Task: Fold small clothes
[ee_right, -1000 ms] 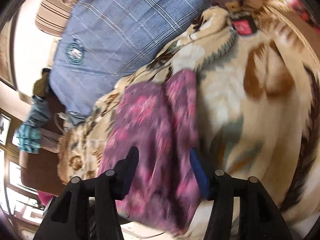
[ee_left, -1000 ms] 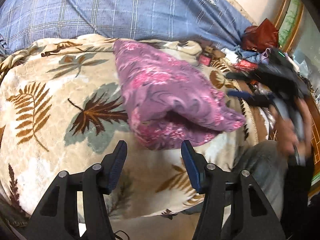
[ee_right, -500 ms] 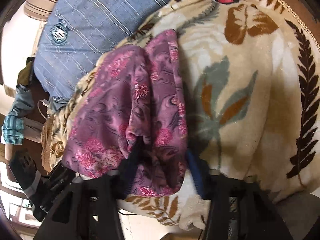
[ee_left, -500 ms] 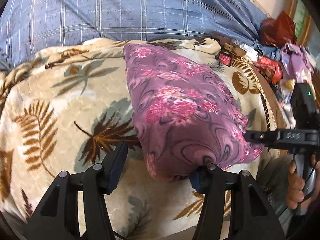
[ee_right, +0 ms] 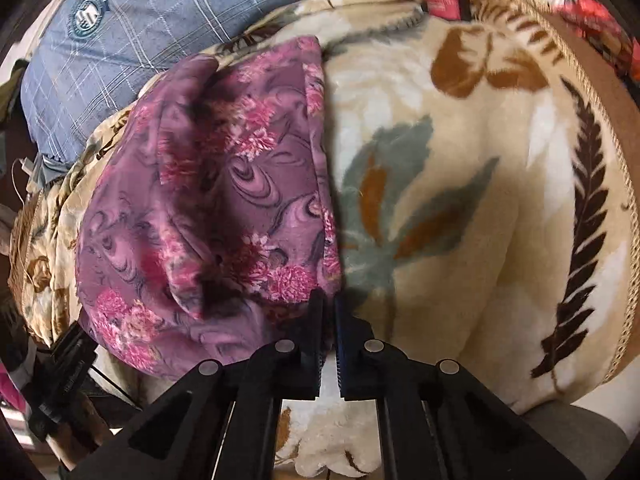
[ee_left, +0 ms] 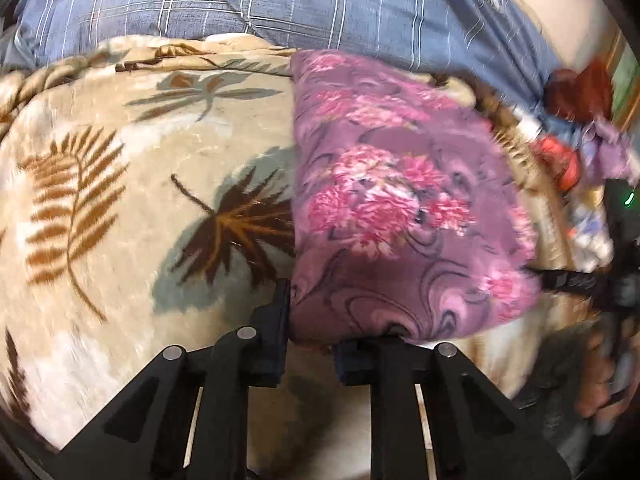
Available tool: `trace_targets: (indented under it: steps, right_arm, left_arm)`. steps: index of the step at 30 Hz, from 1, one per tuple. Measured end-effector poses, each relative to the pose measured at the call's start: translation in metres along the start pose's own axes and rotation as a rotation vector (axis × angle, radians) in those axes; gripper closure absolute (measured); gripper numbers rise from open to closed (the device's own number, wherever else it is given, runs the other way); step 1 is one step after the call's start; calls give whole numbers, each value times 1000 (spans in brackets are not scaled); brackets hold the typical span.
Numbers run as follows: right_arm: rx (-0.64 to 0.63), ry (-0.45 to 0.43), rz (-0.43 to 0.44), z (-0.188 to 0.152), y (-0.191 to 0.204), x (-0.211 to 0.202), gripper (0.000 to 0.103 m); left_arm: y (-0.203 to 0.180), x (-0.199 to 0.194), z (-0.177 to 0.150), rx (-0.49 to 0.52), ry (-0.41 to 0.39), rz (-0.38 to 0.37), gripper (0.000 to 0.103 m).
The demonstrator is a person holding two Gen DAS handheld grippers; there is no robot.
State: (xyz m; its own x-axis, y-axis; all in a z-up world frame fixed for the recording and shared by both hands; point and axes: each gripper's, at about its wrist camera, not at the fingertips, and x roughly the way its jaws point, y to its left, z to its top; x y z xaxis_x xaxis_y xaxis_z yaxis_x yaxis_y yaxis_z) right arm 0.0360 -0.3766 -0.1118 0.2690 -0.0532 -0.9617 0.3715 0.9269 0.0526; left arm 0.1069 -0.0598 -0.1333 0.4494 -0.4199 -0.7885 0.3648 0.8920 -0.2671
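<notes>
Garment count: one purple floral cloth (ee_left: 400, 208), folded, lying across the middle of one leaf-patterned blanket (ee_left: 120, 184). Two grippers hold its near edge: left gripper (ee_left: 310, 332) pinches the lower-centre corner, right gripper (ee_right: 328, 320) is clamped tight on the hem. One blue plaid pillow (ee_right: 140, 12) fills the upper left.

Purple-pink floral garment (ee_left: 400, 208); beige leaf-print blanket (ee_left: 120, 184)
</notes>
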Motion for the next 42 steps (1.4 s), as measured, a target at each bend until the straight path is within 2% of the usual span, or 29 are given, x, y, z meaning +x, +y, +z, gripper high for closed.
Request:
trace_targets:
  steps: [2, 4, 6, 7, 8, 10, 12, 13, 15, 16, 17, 18, 20, 21, 23, 25, 27, 28, 31, 34, 35, 36, 38, 39, 40, 42]
  right_arm:
    - [-3, -23, 11, -3, 0, -6, 98]
    - [22, -54, 41, -4, -6, -17, 91]
    - [58, -140, 87, -5, -11, -38, 88]
    - [65, -189, 122, -6, -12, -50, 77]
    - [67, -245, 166, -7, -13, -61, 56]
    - [45, -294, 271, -7, -9, -73, 36]
    - [31, -235, 338, 2, 0, -63, 37]
    - [30, -193, 351, 6, 4, -53, 40]
    - [30, -126, 320, 15, 12, -33, 48]
    - [28, -99, 305, 19, 15, -23, 61]
    - [27, -69, 313, 20, 18, -15, 82]
    - [16, -38, 319, 20, 21, -9, 91]
    - [-25, -46, 250, 14, 24, -11, 95]
    - [-40, -83, 210, 12, 22, -21, 96]
    - [-44, -140, 164, 9, 16, -40, 96]
    - [-46, -121, 138, 5, 15, -34, 96]
    - [-36, -25, 112, 9, 17, -7, 96]
    - [-43, -18, 89, 8, 19, -3, 96]
    - [-74, -98, 36, 8, 28, -18, 96]
    - [-65, -29, 49, 7, 23, -2, 96]
    - [-80, -4, 50, 8, 25, 2, 96]
    - [-78, -10, 55, 8, 24, 0, 96]
    - [-62, -22, 88, 6, 21, -5, 87]
    - [-51, -20, 102, 4, 19, -6, 86]
    - [-37, -20, 120, 3, 16, -9, 83]
    - [-26, -34, 139, 0, 9, -17, 78]
  left_arm:
    - [-19, -12, -3, 92, -45, 25, 86]
    - [-32, -21, -7, 169, -69, 71, 78]
    - [-34, -27, -11, 190, -77, 83, 60]
    - [-32, -29, -13, 190, -88, 89, 57]
    - [-29, -30, -14, 188, -97, 94, 54]
    - [-24, -28, -12, 171, -83, 90, 54]
    - [-18, -22, -7, 136, -59, 56, 54]
    - [-18, -21, -7, 122, -55, 42, 54]
    - [-16, -13, -2, 102, -33, 44, 54]
    - [-16, -10, 0, 89, -23, 26, 54]
    - [-15, -7, 3, 70, -15, 4, 57]
    - [-15, -5, 4, 58, -11, -10, 65]
    - [-15, -4, 6, 43, -9, -30, 73]
    - [-15, -6, 5, 42, -19, -26, 79]
    - [-13, -7, 2, 43, -31, -20, 85]
    - [-9, 0, -4, 29, -11, -5, 86]
    - [-4, 7, -6, 9, -5, -3, 86]
    - [-6, 6, -6, 15, -6, 1, 87]
    - [-8, 2, -5, 25, -4, -7, 87]
    - [-5, 6, -7, 44, 15, -3, 80]
    - [-4, 4, -5, 36, 31, -6, 74]
    - [-2, 2, -4, 21, 66, -22, 74]
    - [6, -7, -4, -24, 126, -101, 73]
    - [10, -13, -5, -56, 132, -153, 66]
    - [15, -23, -8, -74, 134, -213, 62]
    - [20, -39, -12, -98, 96, -245, 51]
